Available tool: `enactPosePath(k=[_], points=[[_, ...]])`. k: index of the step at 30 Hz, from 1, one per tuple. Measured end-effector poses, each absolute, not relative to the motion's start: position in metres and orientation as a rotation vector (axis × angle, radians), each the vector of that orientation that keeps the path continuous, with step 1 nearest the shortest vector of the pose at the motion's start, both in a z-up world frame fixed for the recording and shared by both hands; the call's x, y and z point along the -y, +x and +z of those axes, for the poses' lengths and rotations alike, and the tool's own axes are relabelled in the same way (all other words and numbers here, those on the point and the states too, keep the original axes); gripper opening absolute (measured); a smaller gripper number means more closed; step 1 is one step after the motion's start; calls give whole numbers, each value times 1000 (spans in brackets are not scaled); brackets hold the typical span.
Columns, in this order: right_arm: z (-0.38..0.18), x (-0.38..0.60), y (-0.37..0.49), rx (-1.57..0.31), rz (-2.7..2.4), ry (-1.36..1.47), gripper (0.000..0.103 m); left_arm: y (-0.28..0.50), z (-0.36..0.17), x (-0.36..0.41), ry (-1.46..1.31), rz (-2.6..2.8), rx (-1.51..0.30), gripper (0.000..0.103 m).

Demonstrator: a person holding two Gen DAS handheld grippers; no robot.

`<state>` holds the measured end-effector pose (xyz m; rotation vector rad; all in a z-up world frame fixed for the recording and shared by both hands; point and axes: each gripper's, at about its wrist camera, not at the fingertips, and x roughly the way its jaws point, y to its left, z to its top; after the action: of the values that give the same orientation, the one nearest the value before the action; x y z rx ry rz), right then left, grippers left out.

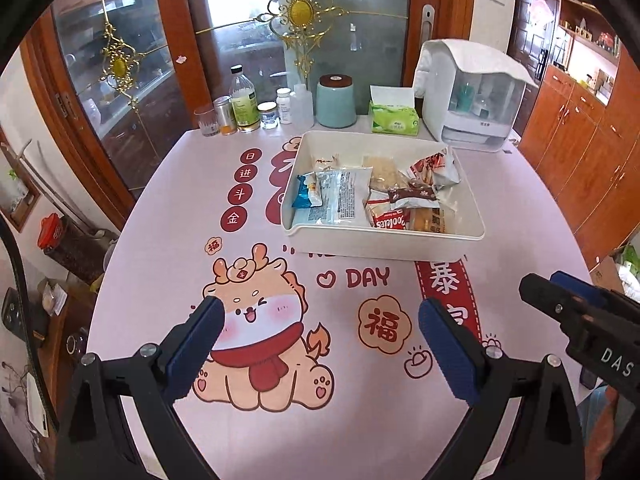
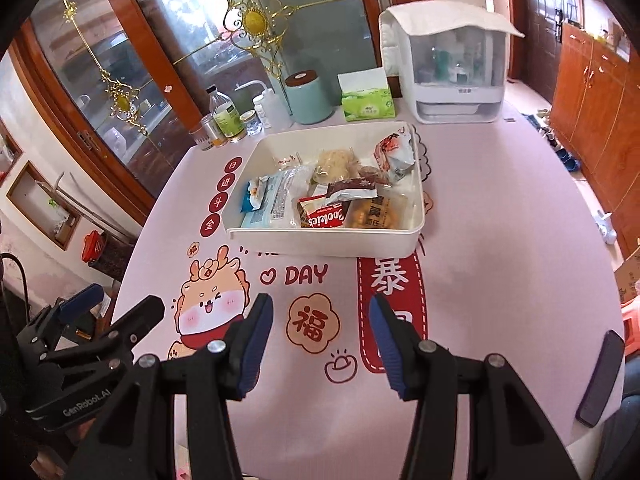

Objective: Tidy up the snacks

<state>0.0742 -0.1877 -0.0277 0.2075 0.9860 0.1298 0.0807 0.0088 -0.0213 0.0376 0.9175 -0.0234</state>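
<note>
Wood-framed glass doors with gilt ornaments back my view, and below them a pink worktop [image 1: 520, 208] printed with a cartoon dragon fills most of both wrist cameras. Largest on it is a white lidded appliance [image 1: 476, 92] at the far right edge, with a green tissue box [image 1: 394, 114], a pale teal canister [image 1: 336, 100] and a row of small bottles and jars [image 1: 250, 106] lined up to its left. Nearer me sits the white tray [image 1: 384, 246], on the worktop's middle, holding the snacks [image 1: 372, 194]: wrapped packets in blue, white, red and brown, piled together inside its walls. A dark phone [image 2: 600, 376] lies at the near right edge in my right view. My left gripper [image 1: 320, 344] hangs over the dragon print with its blue-padded jaws spread wide and nothing between them; the tray lies ahead of it and slightly right, well apart. My right gripper [image 2: 320, 340] is likewise parted and empty, about half spread, with the tray straight ahead beyond its fingertips, untouched.
</note>
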Motion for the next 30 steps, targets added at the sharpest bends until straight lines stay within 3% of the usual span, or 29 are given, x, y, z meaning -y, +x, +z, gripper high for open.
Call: enactPosePath(k=[3, 7, 30], points=[[-23, 186, 66, -970, 115, 206, 51, 72, -15, -8, 38, -9, -903, 97], [-20, 181, 54, -959, 109, 214, 60, 65, -12, -5, 40, -11, -896, 97], [-17, 166, 36, -928, 113, 176, 61, 55, -16, -7, 50, 33, -899, 97]])
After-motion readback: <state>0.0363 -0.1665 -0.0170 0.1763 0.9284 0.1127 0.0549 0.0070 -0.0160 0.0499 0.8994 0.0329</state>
